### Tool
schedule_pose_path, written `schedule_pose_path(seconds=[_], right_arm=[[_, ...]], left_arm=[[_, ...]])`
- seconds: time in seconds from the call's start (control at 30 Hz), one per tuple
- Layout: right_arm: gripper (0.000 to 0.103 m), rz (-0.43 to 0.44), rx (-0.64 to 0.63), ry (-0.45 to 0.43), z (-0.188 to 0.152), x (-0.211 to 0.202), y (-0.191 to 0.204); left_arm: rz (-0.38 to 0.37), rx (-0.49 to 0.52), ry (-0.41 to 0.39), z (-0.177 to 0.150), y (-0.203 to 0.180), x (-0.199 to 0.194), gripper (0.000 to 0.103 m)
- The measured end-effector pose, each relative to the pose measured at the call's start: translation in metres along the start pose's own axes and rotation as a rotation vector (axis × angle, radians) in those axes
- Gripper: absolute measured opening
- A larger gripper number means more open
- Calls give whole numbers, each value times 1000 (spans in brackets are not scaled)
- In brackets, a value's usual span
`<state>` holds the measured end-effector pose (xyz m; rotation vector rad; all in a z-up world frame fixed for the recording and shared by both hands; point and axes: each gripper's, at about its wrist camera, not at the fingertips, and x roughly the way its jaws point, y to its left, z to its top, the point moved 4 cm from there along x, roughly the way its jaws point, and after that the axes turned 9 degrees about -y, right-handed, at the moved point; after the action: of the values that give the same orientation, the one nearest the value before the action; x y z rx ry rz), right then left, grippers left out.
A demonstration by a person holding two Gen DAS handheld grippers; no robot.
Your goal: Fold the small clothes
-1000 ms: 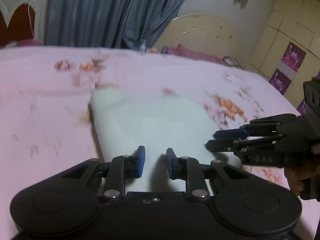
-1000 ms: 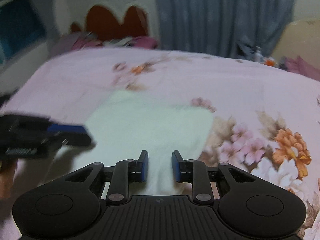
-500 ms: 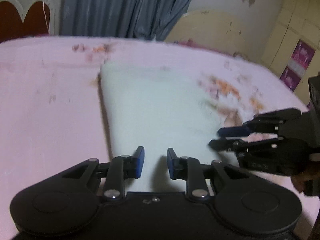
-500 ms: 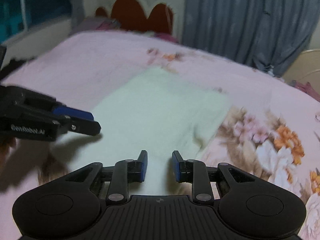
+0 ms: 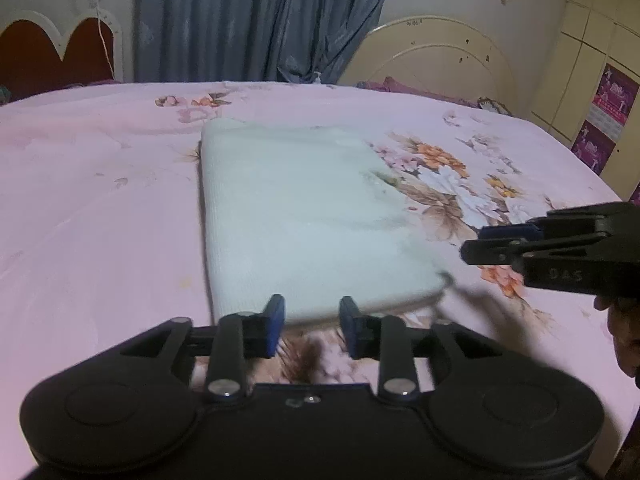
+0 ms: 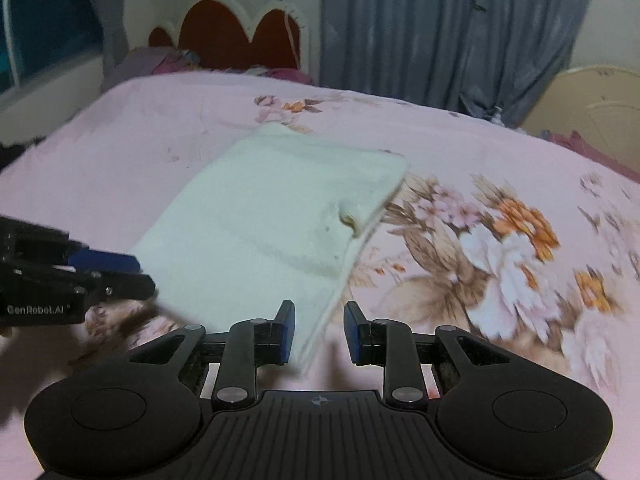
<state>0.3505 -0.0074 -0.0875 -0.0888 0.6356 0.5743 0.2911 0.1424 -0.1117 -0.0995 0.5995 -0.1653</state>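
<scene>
A pale, folded cloth (image 5: pixel 304 216) lies flat on a bed covered by a pink flowered sheet (image 5: pixel 100 208), its long sides running away from both cameras. In the right wrist view one small corner of the cloth's top layer curls up along its right edge.

The left tongs (image 5: pixel 311 330) hover low over the sheet just in front of the cloth's near edge. Their jaws are opening, and nothing sits between the blue pads; the near hem of the cloth lies just beyond the tips, apart from them.

The right tongs (image 6: pixel 319 330) point at the cloth's near right corner. Their jaws stand partly apart. The corner's edge runs into the gap close beside the left pad, but the pads do not press on it. From the left wrist view these tongs (image 5: pixel 476 246) hang to the right of the cloth, clear of it.

Behind the bed are a grey-blue curtain (image 5: pixel 224 20) and a red scalloped headboard (image 6: pixel 240 38).
</scene>
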Motion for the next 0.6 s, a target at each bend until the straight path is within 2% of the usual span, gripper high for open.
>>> schedule_pose_path(seconds=[0.03, 0.07, 0.13, 0.17, 0.2, 0.23, 0.27, 0.37, 0.6], right_arm=[[26, -1, 15, -5, -2, -9, 0], [27, -5, 29, -11, -5, -18, 0], [27, -24, 51, -28, -9, -35, 0], [39, -45, 60, -30, -11, -41, -1], [76, -70, 73, -36, -14, -47, -1], [89, -84, 84, -52, -17, -55, -3], [93, -80, 95, -62, -20, -63, -3], [93, -96, 135, -43, -31, -86, -4], [93, -120, 189, -79, -45, -139, 9]], left_arm=[[11, 2, -8, -2, -3, -7, 44], [24, 4, -18, -2, -7, -13, 68], [69, 12, -61, -4, -12, -28, 98], [82, 22, -81, -6, -16, -36, 98], [87, 27, -82, -7, -19, -42, 98], [94, 24, -79, -9, -21, -48, 99], [102, 19, -81, -9, -23, -53, 100], [112, 9, -103, -12, -30, -76, 102], [155, -23, -124, -23, -46, -118, 102]])
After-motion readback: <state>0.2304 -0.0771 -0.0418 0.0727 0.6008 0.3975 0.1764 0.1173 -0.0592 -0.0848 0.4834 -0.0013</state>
